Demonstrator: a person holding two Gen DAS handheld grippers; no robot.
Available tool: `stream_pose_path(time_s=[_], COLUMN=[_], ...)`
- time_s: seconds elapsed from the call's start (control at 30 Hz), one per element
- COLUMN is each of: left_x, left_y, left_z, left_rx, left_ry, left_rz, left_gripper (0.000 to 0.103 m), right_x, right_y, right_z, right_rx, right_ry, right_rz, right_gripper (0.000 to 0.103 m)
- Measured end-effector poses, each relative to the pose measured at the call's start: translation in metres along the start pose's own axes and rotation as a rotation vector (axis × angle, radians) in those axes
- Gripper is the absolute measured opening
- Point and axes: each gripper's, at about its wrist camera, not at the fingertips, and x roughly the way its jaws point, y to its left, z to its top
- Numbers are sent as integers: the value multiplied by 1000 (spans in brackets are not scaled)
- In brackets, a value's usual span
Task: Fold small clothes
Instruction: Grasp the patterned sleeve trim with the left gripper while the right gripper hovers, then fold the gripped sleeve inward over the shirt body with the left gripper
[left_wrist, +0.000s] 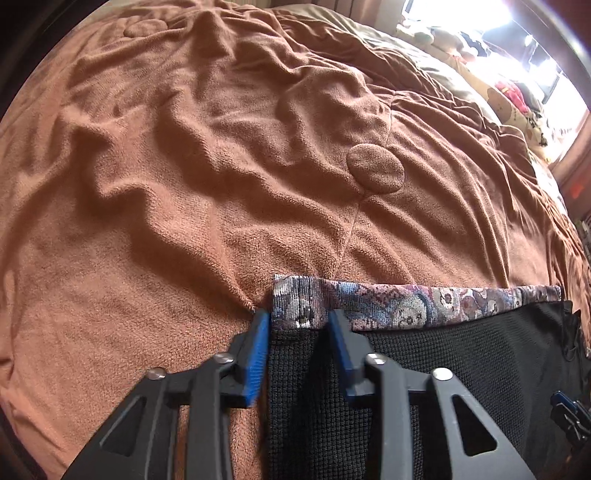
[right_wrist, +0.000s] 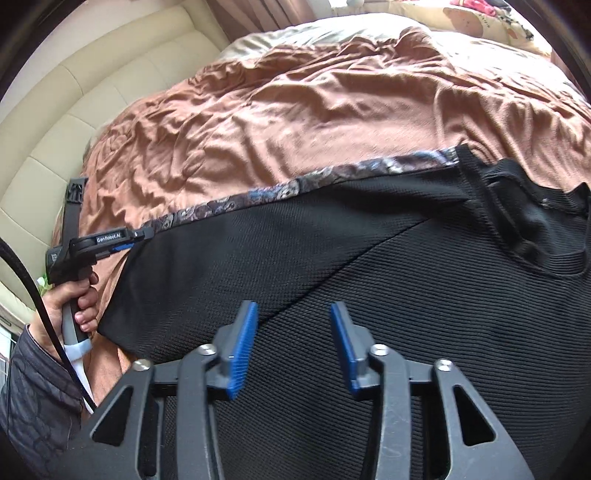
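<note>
A black knit garment (right_wrist: 369, 266) with a floral-patterned band (left_wrist: 406, 302) along its far edge lies spread on a rumpled brown blanket (left_wrist: 184, 166) covering a bed.

The left gripper (left_wrist: 299, 325) points steeply down at the band's left corner. Its 2 blue pads straddle that corner, 1 just off the cloth's edge and 1 on the black knit, with a gap showing, so they are not yet pressing.

The right gripper (right_wrist: 293, 325) hovers tilted over the middle of the black knit, jaws partly apart with nothing between them.

Only the right wrist view shows the person's left hand (right_wrist: 70, 306) gripping the handle, a dark quilted sleeve (right_wrist: 33, 398), a black cable and a cream padded headboard (right_wrist: 74, 103).
</note>
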Motion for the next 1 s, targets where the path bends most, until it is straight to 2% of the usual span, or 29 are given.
stream_pose_path(time_s=[0.07,0.17,0.33,0.6,0.8,0.9,0.97,1.0], left_x=[-5,-17,-45,-80,-109,-121,-128,-130], left_y=[0,-2,-15,-47,-74,-93,-108,-117], left_z=[2,10,28,52,52,49,46,43], left_rx=[-2,20,47,96,116,138,155,168], left_ry=[1,-29,-84,-124,-122,-122,-123,-123], left_rz=[-30,-48,-68,-110,-167,-181,-191,-192], left_gripper=[11,8,8,8,8,8,8,8], right_x=[10,25,51,93,71,55,42,34], right_y=[3,10,15,20,11,-1,-9,-13], right_z=[5,8,13,35,34,27,22,20], right_rx=[11,21,42,87,134,157,168,172], right_ry=[17,37,67,55,34,31,24,19], right_rz=[28,79,117,102,154,142,124,112], right_gripper=[26,22,22,18,19,29,44,48])
